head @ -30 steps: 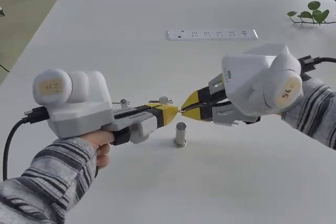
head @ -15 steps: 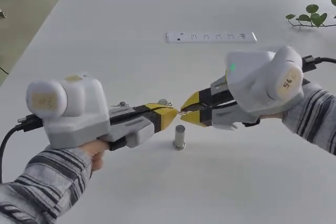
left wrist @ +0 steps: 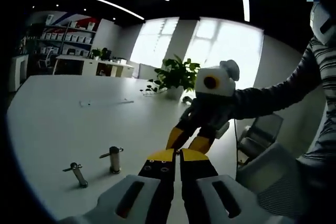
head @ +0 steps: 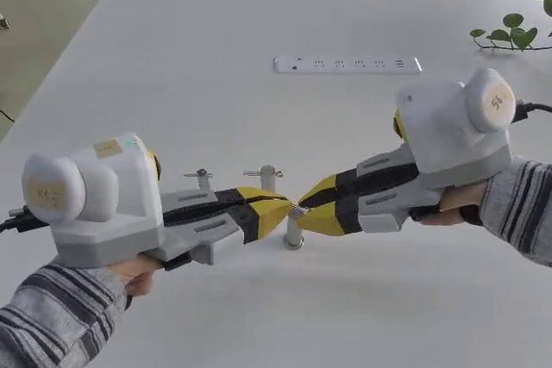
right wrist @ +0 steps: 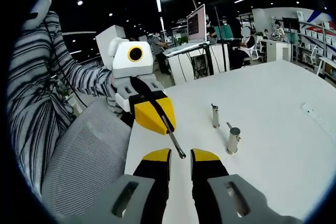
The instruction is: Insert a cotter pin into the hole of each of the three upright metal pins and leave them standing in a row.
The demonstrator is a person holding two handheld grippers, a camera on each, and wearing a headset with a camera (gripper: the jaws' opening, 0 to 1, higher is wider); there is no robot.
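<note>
Head view, left to right.

Your left gripper (head: 283, 204) has a grey plastic body and black jaws with yellow wedge tips. The jaws are pressed together on a thin bare-metal cotter pin (right wrist: 172, 135), which sticks straight out of the tips at frame centre.

Behind those jaws, on the matte white table (head: 216, 58), stand the first pin (head: 203, 180) and the second pin (head: 267, 177). Both are short shiny steel cylinders, upright. Each carries one of the seated cotters (head: 253, 173), a thin wire crossbar through its top.

The third pin (head: 294, 234) is the same steel cylinder, upright, with no crossbar seen. It stands directly below where the two gripper tips meet.

Your right gripper (head: 304, 206) has the same build, with its jaws spread a little. In the right gripper view the free end of the held cotter pin lies in the gap between its yellow tips. I cannot tell if they touch.

- Upper centre: power strip (head: 348, 63), flat, white, a long rectangle.
- Upper right edge: plant (head: 513, 28), green with round leaves.

Counts:
- Grippers: 2.
- Steel pins: 3 (2 fitted, 1 bare).
- Cotters: 3 (2 seated, 1 held).
- Power strip: 1.
</note>
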